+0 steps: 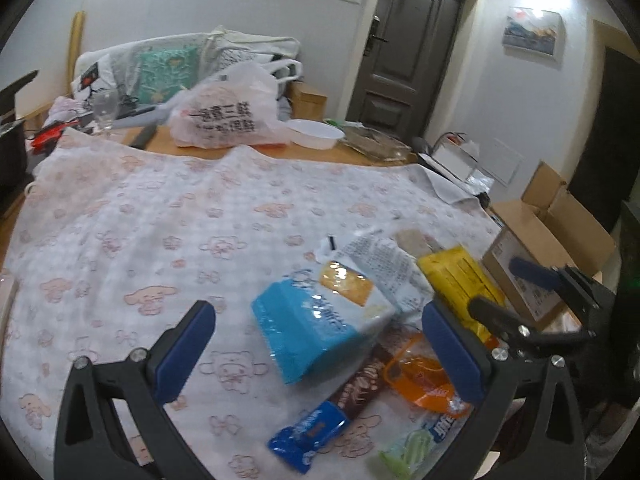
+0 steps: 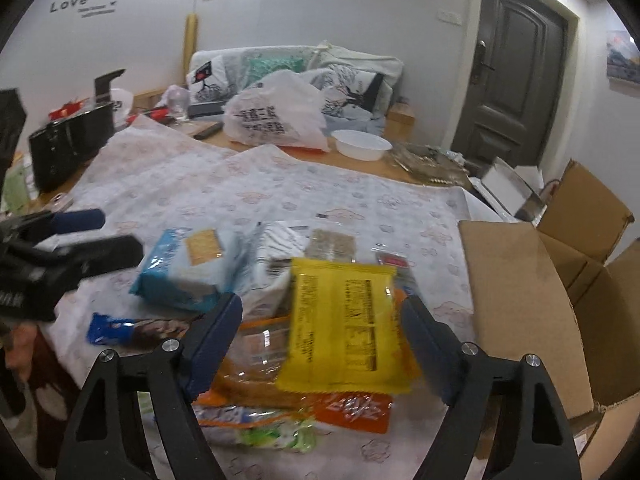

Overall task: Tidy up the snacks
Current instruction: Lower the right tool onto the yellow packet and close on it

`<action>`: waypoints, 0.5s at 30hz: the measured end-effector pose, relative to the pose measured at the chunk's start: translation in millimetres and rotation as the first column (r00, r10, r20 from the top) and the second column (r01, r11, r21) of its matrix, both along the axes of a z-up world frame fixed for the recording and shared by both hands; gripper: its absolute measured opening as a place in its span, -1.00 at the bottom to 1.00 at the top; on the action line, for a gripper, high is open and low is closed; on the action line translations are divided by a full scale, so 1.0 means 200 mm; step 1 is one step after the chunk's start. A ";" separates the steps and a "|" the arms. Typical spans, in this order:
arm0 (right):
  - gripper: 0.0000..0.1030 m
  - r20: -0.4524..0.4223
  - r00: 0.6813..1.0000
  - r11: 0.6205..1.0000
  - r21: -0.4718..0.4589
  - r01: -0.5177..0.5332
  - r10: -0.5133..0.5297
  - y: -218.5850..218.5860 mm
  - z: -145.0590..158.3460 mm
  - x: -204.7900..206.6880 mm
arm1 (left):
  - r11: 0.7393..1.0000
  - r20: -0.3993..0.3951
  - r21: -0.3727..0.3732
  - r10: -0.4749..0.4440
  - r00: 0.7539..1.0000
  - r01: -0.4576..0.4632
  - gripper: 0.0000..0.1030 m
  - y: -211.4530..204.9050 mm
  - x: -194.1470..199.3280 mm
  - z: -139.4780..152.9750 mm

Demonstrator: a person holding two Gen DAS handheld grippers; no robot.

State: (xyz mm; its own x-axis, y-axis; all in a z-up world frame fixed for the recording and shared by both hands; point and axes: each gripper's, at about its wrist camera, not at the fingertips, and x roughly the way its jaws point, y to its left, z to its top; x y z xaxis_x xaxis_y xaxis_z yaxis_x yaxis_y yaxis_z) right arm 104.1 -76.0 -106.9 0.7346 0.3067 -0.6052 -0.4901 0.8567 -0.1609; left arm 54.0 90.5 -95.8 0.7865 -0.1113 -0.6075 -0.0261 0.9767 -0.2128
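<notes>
Both grippers are hanging over a heap of snacks on a table covered in a pink cartoon-print cloth (image 1: 140, 208).

The left gripper (image 1: 320, 356) has its fingers spread wide with nothing pinched. A blue cracker bag (image 1: 316, 320) sits between them in the lower middle of the left wrist view, but the pads aren't touching it. Below that lie a brown chocolate bar (image 1: 360, 388) with a blue end, an orange packet (image 1: 424, 380) and a green-and-white wrapper (image 1: 412, 448) down at the bottom edge.

The right gripper (image 2: 324, 348) is spread too, and a yellow packet (image 2: 344, 328) lies between the fingers in the lower middle of the right wrist view. The pads stand just beside its edges; I can't see them pressing on it. It lies on top of the orange stuff, with a white bag (image 2: 276, 264) and the blue cracker bag just behind it, left of centre.

An open cardboard box (image 2: 516, 300) sits right beside the pile, at the right of the frame. Further back, upper middle, there's a white plastic shopping bag (image 2: 276, 120) and a white bowl (image 2: 362, 144) on bare wood. A dark door (image 2: 508, 68) is at the upper right.
</notes>
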 end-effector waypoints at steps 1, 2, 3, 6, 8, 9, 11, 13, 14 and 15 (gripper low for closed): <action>0.52 -0.009 1.000 1.000 0.001 -0.007 0.007 0.00 0.00 0.02 | 1.000 -0.001 0.001 0.000 1.000 0.000 0.99 0.00 0.00 0.00; 0.52 -0.022 1.000 1.000 -0.004 -0.013 0.013 0.00 -0.01 0.03 | 1.000 -0.001 0.000 0.005 1.000 -0.005 0.99 0.00 0.01 0.00; 0.52 -0.036 0.999 1.000 -0.014 -0.012 0.012 0.01 -0.02 0.05 | 1.000 0.000 -0.006 0.015 1.000 -0.015 0.99 0.00 0.01 0.00; 0.52 -0.100 0.995 1.000 -0.022 0.007 -0.009 0.01 -0.06 0.12 | 0.999 -0.002 -0.027 0.041 0.999 -0.041 0.99 0.04 0.02 0.00; 0.52 -0.120 0.992 0.999 -0.009 0.032 -0.033 -0.01 -0.07 0.14 | 0.998 -0.004 -0.039 0.046 0.999 -0.046 0.99 0.05 0.01 -0.01; 0.51 -0.123 0.992 0.999 -0.002 0.035 -0.035 -0.01 -0.07 0.15 | 0.998 -0.004 -0.043 0.046 0.999 -0.046 0.99 0.06 0.01 -0.01; 0.50 -0.127 0.991 0.999 0.005 0.034 -0.033 -0.01 -0.07 0.16 | 0.998 -0.006 -0.048 0.047 0.999 -0.048 0.99 0.08 0.00 -0.01; 0.50 -0.127 0.991 0.999 -0.014 0.029 -0.030 0.01 -0.09 0.16 | 0.997 -0.009 -0.053 0.052 0.999 -0.053 0.99 0.10 -0.01 -0.02; 0.49 -0.125 0.992 0.999 -0.031 0.031 -0.035 0.02 -0.10 0.17 | 0.997 -0.011 -0.055 0.055 0.998 -0.055 0.99 0.11 -0.01 -0.02; 0.47 -0.118 0.992 0.998 -0.048 0.042 -0.047 0.02 -0.10 0.17 | 0.997 -0.011 -0.059 0.058 0.998 -0.058 0.99 0.12 -0.02 -0.02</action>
